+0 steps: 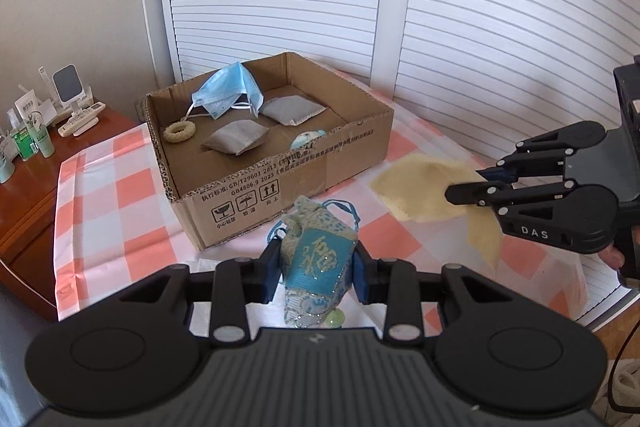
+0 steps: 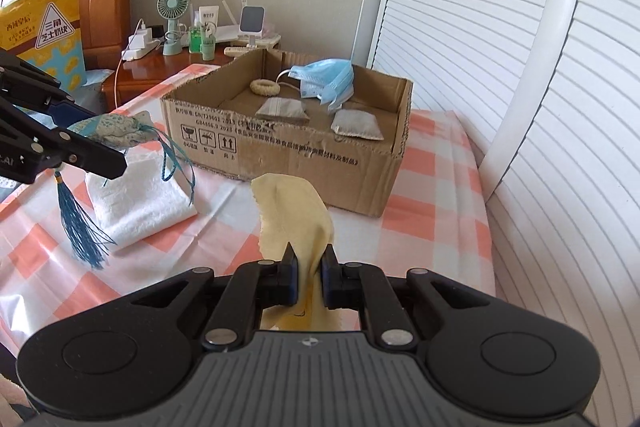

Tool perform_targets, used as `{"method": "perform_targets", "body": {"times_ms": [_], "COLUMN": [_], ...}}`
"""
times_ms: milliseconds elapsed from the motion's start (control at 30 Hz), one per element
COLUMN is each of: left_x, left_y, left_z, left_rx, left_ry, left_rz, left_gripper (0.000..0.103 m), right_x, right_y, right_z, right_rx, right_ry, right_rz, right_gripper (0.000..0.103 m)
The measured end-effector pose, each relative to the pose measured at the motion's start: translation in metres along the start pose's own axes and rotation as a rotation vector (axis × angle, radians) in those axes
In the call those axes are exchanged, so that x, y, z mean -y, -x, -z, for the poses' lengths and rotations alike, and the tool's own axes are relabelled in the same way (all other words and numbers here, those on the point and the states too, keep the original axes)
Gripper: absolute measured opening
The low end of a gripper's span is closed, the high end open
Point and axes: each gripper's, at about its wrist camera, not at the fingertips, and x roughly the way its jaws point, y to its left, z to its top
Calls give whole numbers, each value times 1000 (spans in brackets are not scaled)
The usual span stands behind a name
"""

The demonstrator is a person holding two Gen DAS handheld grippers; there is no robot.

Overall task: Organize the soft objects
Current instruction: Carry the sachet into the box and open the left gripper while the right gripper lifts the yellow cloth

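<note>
Sachet: your left gripper (image 1: 316, 269) has its fingers clamped on the embroidered blue sachet (image 1: 318, 259), held clear of the tabletop just in front of the cardboard box (image 1: 280, 183).
Cloth: your right gripper (image 2: 310, 277) has its fingers closed on the yellow cloth (image 2: 296, 211), which hangs off the tabletop in front of the box's near wall.
Box contents: a blue face mask (image 1: 228, 93), two grey pouches and a pale ring already lie inside the box.
Towel: a folded white towel (image 2: 140, 199) lies left of the box, below the sachet's tassel (image 2: 80, 223).
Advice: carry both over the box's near wall; mind the dangling tassel and cloth tail don't snag the rim; release above bare floor.
</note>
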Motion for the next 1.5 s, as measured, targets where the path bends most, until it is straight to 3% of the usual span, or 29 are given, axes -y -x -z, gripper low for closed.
{"method": "perform_targets", "body": {"times_ms": [333,600,767,867,933,1000,1167,1233,1500], "left_x": [-11,-32,-53,-64,-68,-67,-62,-60,-35], "left_y": [13,-25,-60,-74,-83,-88,-81,-71,-23], "left_z": [-52,-115,-137,-133,-126,-116,-95,-88,-43], "left_rx": [71,103,107,113,93,63,54,64,75], "left_ry": [-68,-57,-12,43,58,54,26,30,27], "left_rz": [-37,-107,-203,-225,-231,-237,-242,-228,-243], "left_gripper": [34,34,34,45,72,85,90,97,98], "right_x": [12,19,23,23,24,24,21,20,25], "right_y": [16,15,14,13,10,8,6,5,-6], "right_z": [-16,-24,-29,-30,-32,-33,-38,-41,-65], "right_rx": [49,70,82,83,79,73,71,70,78], "right_ry": [1,-4,-8,0,-1,-4,1,5,2], "right_rz": [4,-1,-2,-1,0,0,6,8,19], "right_gripper": [13,13,13,13,13,13,13,13,13]}}
